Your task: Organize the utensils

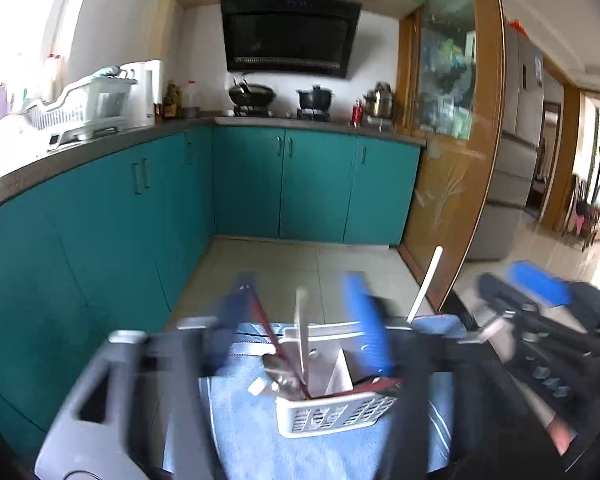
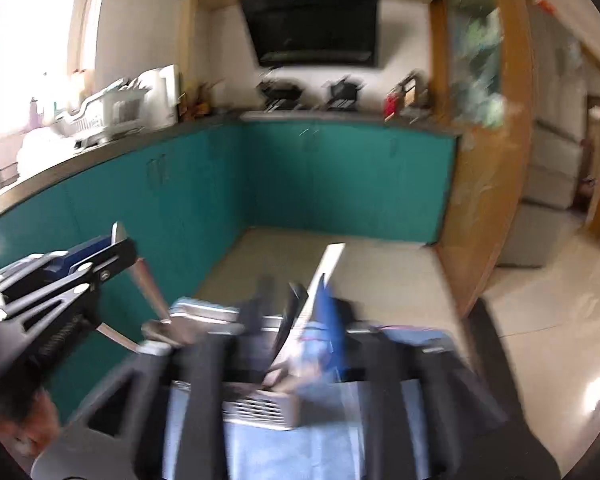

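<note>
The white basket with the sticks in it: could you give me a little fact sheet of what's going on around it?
setting: kitchen with teal cabinets
basket: white, slotted, sitting on a blue cloth
contents: red chopsticks, a pale utensil handle, other pieces too blurred to name
left gripper: above the basket, fingers apart, gripping nothing visible
right gripper: over the same basket, a pale stick between its fingers; grip unclear from blur
stove area: wok and pot on the far counter
</note>
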A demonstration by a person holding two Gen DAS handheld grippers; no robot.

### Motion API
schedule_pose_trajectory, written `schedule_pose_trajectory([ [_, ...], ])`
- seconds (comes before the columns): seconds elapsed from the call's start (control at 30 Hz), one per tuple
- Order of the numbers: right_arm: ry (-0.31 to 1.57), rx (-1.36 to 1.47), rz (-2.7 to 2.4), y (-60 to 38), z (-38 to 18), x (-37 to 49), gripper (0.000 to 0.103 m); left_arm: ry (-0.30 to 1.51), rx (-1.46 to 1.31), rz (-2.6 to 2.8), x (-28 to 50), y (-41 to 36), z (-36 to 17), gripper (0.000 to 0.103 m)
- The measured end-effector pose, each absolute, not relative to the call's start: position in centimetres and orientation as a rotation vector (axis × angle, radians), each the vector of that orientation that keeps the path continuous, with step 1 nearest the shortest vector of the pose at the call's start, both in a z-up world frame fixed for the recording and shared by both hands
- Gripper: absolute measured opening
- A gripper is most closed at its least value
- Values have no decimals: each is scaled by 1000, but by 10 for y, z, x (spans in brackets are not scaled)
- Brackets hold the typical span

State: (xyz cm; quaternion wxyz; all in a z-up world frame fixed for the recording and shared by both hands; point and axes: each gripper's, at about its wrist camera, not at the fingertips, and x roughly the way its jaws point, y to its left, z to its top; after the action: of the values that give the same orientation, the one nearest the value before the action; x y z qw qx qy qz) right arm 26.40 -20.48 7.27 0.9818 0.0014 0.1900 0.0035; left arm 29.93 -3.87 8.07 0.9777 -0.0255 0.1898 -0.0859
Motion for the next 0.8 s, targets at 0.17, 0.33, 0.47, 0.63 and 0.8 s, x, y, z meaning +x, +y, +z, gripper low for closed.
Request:
schedule_pose_trajectory([
  [0.17,307,101,23,-234,76,189,67,306,-52,-155,236,-10,83,73],
  [0.33,280,201,61,-248,58,116,98,269,-42,-131,169,7,71,89],
  [0.47,296,252,19,-245,40,74,100,279,-20,-86,124,7,57,97],
  [0.63,339,215,-107,-226,15,22,100,280,63,-40,68,1,37,99],
  [0.8,374,128,-157,-203,-5,-21,100,337,47,-59,31,0,22,99],
])
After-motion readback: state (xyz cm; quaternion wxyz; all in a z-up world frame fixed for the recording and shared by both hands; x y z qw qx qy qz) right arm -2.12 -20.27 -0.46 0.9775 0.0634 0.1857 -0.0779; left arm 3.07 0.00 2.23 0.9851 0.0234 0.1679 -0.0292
